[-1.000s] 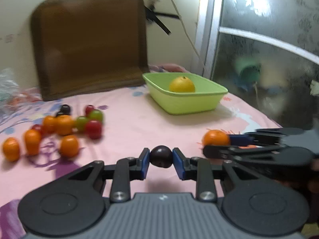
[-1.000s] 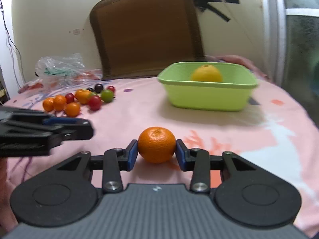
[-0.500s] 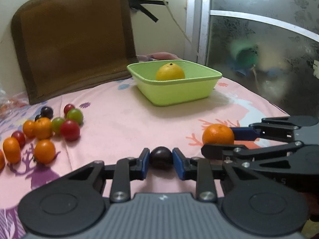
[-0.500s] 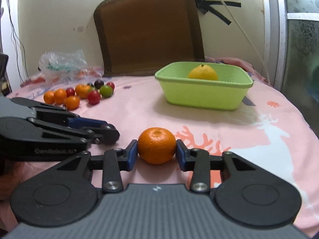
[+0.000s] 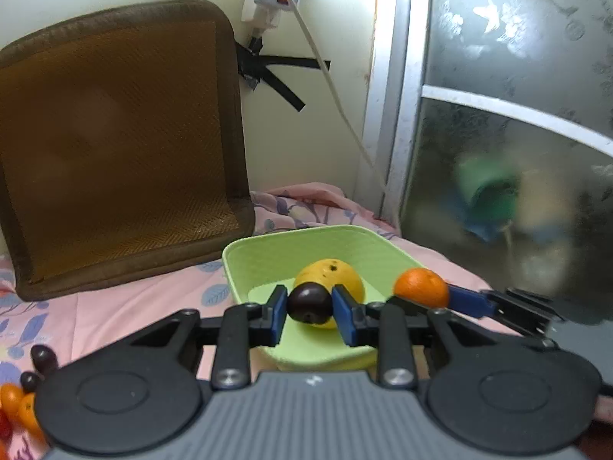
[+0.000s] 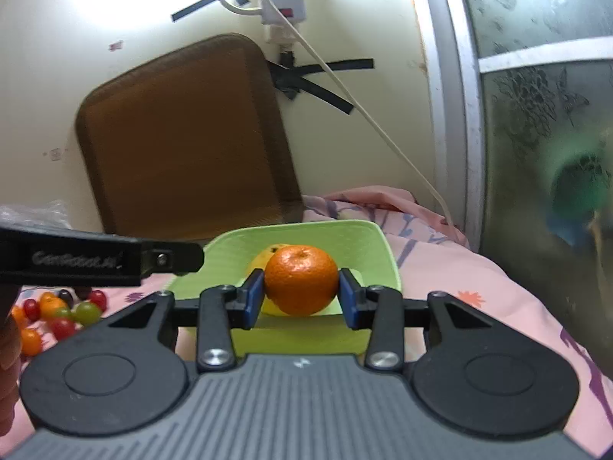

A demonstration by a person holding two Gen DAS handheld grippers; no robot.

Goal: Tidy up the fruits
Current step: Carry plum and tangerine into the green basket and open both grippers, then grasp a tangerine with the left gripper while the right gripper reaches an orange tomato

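Green plastic tub [image 5: 245, 264] sits mid-frame in both wrist views, on pink patterned bedding [image 5: 126, 310], with one yellow fruit [image 5: 345, 276] already inside. That is the only piece sorted as far as I can see.

Left gripper [image 5: 309, 306] is clamped narrow on a small dark round fruit [image 5: 309, 303], probably a dark cherry tomato or plum, can't tell which. It hangs over the near part of the tub, in front of the yellow fruit. Right gripper [image 6: 302, 292] is closed wider on an orange mandarin [image 6: 302, 279], also held over the tub. In the left view the mandarin [image 5: 421, 287] shows at 3 o'clock of the dark fruit, just beside it, apart.

Judgement: both hands are at the drop step, release over the tub looks like what comes next. Neither fruit is touching the tub floor yet as far as the views show.

Left to do: loose pile of small fruits [image 6: 57, 314] on the bedding at 9 o'clock of the tub in the right view, orange, red, green and dark ones, well apart from the tub. A few of them [image 5: 23, 395] show at 8 o'clock in the left view. So early-to-middle progress: one in, two about to go in, most not yet picked.

Background: brown cushion [image 5: 115, 145] leaning on the wall at 11 o'clock, power strip [image 6: 281, 7] with cable above, frosted glass door [image 5: 517, 115] at 2 o'clock. Crinkled plastic bag [image 6: 34, 212] at the left edge of the right view, mostly hidden by the left gripper.
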